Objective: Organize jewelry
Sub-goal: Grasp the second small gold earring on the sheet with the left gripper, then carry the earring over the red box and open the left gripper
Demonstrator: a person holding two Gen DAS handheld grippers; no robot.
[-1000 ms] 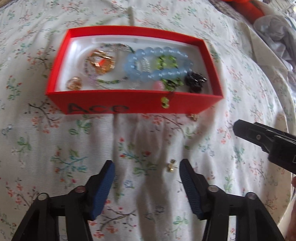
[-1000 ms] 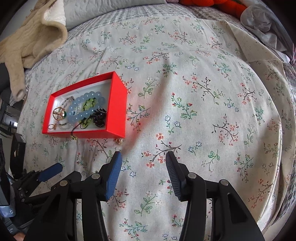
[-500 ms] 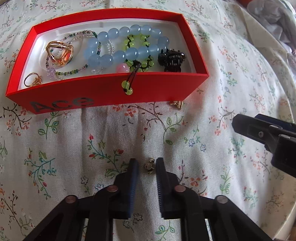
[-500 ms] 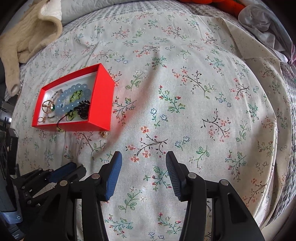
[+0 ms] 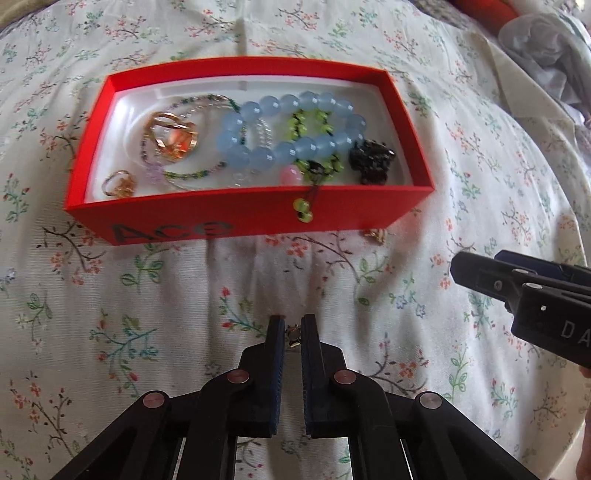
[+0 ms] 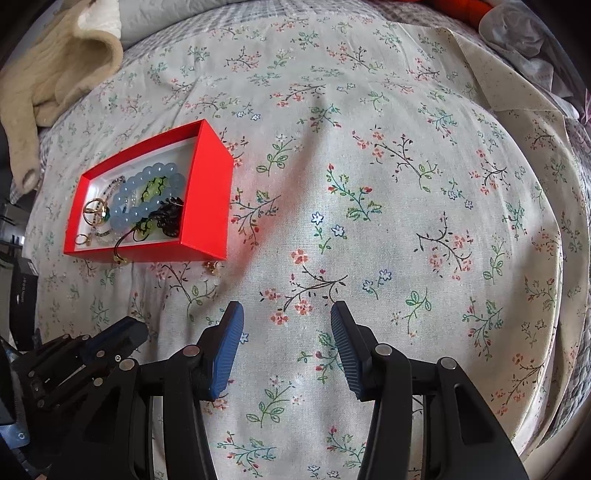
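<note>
My left gripper (image 5: 293,321) is shut on a small gold earring (image 5: 294,336), pinched between its tips just above the floral bedspread. Beyond it sits the red box (image 5: 258,210), holding a blue bead bracelet (image 5: 295,129), a gold ring (image 5: 170,136), a black clip (image 5: 371,158) and a green bead cord (image 5: 304,212) that hangs over the front wall. A second gold earring (image 5: 375,233) lies on the cloth at the box's front right corner (image 6: 212,266). My right gripper (image 6: 286,314) stands open over bare cloth, right of the box (image 6: 207,199) and of the left gripper (image 6: 122,332).
A beige knitted garment (image 6: 55,74) lies at the far left of the bed. Grey crumpled cloth (image 5: 546,55) and something orange (image 5: 487,11) sit at the far right. The bedspread's folded edge (image 6: 517,96) runs down the right side.
The left jaws went from wide open to shut around the small earring, which now sits between the tips. The right gripper kept its opening and barely moved.
</note>
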